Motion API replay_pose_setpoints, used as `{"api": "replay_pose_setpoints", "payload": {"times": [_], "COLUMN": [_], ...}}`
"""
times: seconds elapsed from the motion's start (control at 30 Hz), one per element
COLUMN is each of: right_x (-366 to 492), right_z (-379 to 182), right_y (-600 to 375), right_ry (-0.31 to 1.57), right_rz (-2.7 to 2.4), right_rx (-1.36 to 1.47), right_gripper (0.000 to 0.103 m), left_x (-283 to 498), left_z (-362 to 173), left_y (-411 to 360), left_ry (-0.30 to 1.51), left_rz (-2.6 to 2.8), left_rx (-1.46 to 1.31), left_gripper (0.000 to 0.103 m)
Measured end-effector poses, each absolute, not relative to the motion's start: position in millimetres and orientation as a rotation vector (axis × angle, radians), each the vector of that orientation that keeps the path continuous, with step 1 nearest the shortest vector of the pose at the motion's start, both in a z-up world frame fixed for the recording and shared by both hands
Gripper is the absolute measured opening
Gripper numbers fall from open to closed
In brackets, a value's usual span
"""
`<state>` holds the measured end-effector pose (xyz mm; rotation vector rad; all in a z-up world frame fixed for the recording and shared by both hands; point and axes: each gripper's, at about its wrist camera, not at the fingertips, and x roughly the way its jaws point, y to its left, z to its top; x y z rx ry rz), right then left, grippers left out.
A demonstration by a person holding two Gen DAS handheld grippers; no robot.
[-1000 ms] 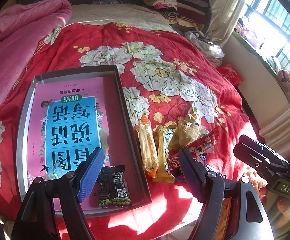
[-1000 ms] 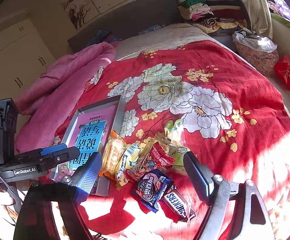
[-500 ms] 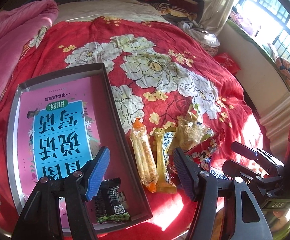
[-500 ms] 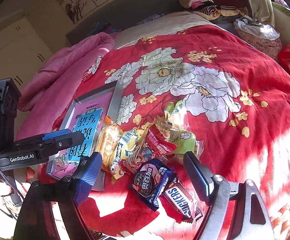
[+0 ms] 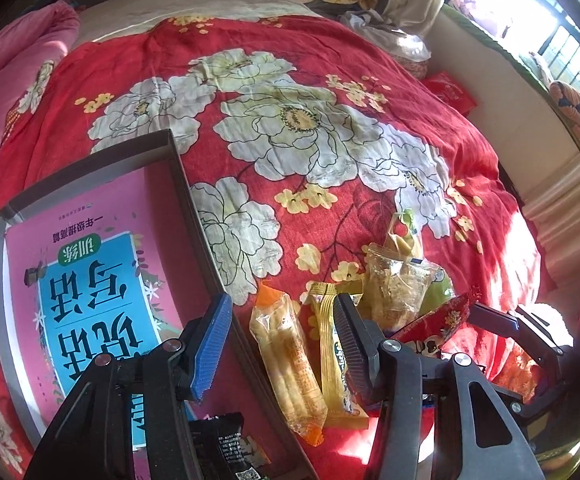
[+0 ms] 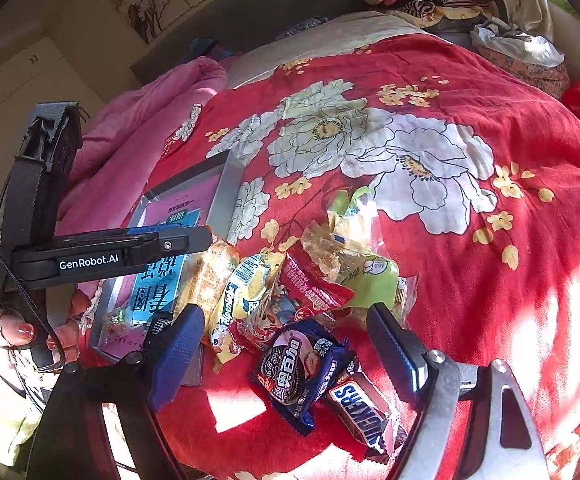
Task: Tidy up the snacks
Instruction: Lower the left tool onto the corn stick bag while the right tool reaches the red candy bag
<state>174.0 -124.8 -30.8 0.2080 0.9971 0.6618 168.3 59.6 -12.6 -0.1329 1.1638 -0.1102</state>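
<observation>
Several snacks: lying in a loose heap on the red floral bedspread, just beside the right-hand wall of the grey tray.
Orange-ended pack: a clear wrapper showing pale yellow sticks, lying lengthwise between the left jaws and touching neither.
Yellow pack: a long glossy wrapper, lying side by side with the orange-ended one, its right edge passing under the dark right jaw.
Clear bag: crinkled, showing pale chunks, sitting just behind the yellow pack with a green pack at its far side.
Red pack: creased, with white print, leaning over the middle of the heap.
Oreo pack: dark blue with a biscuit picture, lying flat between the right jaws.
Snickers bar: brown with white lettering, touching the Oreo pack at its near right.
Black pack: lying inside the tray at its near end, on the pink and blue booklet.
Left gripper: jaws standing about half apart and having just been closing, straddling the orange-ended pack without pressing it.
Right gripper: jaws standing wide, hanging over the Oreo pack, gripping nothing.
Person's hand: wrapping the left gripper's handle, nails painted pink.
</observation>
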Motion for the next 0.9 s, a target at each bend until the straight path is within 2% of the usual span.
{"api": "replay_pose_setpoints", "payload": {"times": [0.07,0.3,0.37,0.4,0.43,0.5,0.77,0.9], "right_x": [174.6,175.7,175.5,175.7,176.1,176.8,177.0,179.2], "right_z": [-33.4,-38.7,-39.0,-39.3,-39.9,-41.7,-42.9,-47.1], "right_y": [-122.5,-112.4,-108.7,-107.4,-106.1,-104.2,-95.6,-89.0], "right_ry": [1.0,1.001,0.992,0.989,0.99,0.992,0.989,0.999], "right_rz": [0.672,0.71,0.718,0.725,0.732,0.74,0.787,0.804], "right_rx": [0.207,0.188,0.176,0.172,0.169,0.169,0.149,0.141], "right_gripper": [0.082,0.068,0.064,0.061,0.06,0.054,0.048,0.041], "left_x": [169.3,172.5,174.0,175.0,175.4,175.6,173.4,169.9], "left_z": [-15.0,-23.6,-25.8,-27.1,-28.2,-30.4,-37.1,-41.4], "left_y": [58.2,58.5,59.6,58.9,58.1,57.6,58.5,53.2], "left_ry": [1.173,1.199,1.207,1.215,1.22,1.229,1.261,1.286], "left_rz": [-0.121,-0.149,-0.158,-0.166,-0.168,-0.17,-0.18,-0.18], "left_rx": [-0.124,-0.138,-0.151,-0.153,-0.148,-0.144,-0.19,-0.192], "left_gripper": [0.055,0.054,0.05,0.041,0.04,0.04,0.039,0.039]}}
